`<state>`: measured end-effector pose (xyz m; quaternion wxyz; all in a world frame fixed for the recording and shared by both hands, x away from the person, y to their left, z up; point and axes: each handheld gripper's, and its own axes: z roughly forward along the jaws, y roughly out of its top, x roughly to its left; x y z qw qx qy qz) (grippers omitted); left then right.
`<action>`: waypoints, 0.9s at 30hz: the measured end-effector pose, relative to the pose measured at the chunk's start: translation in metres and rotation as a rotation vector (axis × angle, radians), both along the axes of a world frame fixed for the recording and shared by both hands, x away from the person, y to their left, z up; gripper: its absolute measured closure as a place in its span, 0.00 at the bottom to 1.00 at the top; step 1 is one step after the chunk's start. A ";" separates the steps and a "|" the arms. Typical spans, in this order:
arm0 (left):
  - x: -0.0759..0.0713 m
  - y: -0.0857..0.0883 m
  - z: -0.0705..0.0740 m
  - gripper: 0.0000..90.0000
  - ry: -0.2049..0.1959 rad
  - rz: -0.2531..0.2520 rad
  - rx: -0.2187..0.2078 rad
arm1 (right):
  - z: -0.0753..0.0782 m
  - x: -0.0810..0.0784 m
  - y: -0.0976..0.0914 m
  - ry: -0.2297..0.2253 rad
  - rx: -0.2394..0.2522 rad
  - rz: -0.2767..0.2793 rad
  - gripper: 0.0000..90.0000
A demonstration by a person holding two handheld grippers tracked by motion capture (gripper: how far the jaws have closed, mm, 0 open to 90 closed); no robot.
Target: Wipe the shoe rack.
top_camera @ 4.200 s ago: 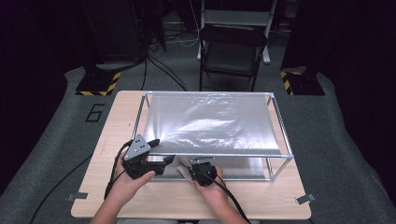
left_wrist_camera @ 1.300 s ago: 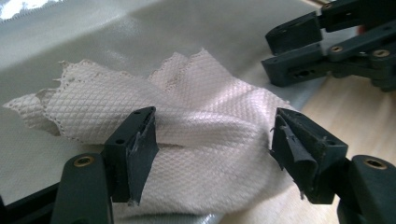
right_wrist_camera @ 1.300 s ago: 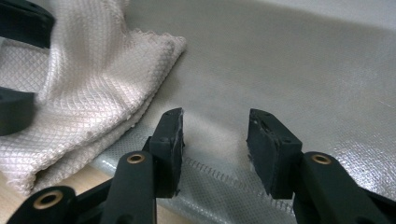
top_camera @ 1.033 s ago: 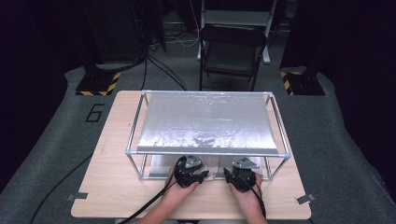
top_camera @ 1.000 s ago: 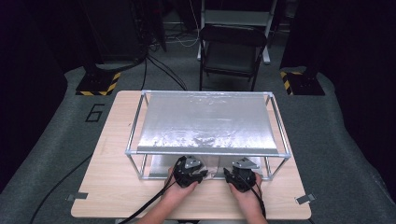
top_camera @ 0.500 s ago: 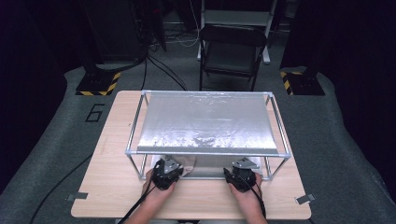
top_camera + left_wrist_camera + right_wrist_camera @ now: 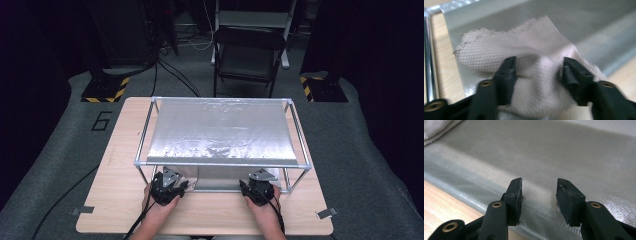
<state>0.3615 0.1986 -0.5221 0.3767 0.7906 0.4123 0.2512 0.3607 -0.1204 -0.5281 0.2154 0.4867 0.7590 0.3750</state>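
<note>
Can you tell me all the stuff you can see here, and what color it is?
table: one, light wood, middle of the floor
metal frame: one, silver, on the table
shiny sheet: one, silver, over the frame's top
cloth: one, pale pinkish, under the frame, between the left jaws
chair: one, black, behind the table
left gripper: one, black, jaws just opened around the cloth
right gripper: one, black, open over the lower silver sheet
</note>
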 end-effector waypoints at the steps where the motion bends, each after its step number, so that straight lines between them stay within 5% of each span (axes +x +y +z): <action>1: 0.000 0.000 0.000 0.47 0.000 0.000 0.000 | 0.000 0.000 0.000 0.000 0.000 0.000 0.62; 5: 0.012 -0.004 -0.005 0.51 0.057 0.008 -0.019 | 0.000 0.001 -0.001 -0.006 -0.008 0.006 0.62; 7: 0.013 -0.007 -0.006 0.67 0.061 0.011 -0.045 | 0.000 0.000 0.000 -0.002 -0.001 0.000 0.62; 10: 0.012 -0.020 -0.002 0.85 0.069 -0.041 -0.007 | 0.000 0.000 0.000 -0.002 -0.002 0.000 0.62; 12: 0.011 -0.024 -0.003 0.86 0.076 -0.043 -0.028 | 0.000 0.000 0.000 -0.001 -0.001 0.002 0.62; 16: 0.007 -0.018 -0.002 0.87 0.080 -0.060 0.009 | 0.000 0.000 0.000 -0.003 -0.004 0.004 0.62; 22: 0.003 0.007 -0.002 0.87 0.067 0.036 0.011 | 0.000 0.001 -0.001 -0.007 -0.008 0.007 0.62; 27: -0.001 0.013 -0.002 0.87 0.057 0.055 0.026 | 0.000 0.001 -0.001 -0.007 -0.008 0.007 0.62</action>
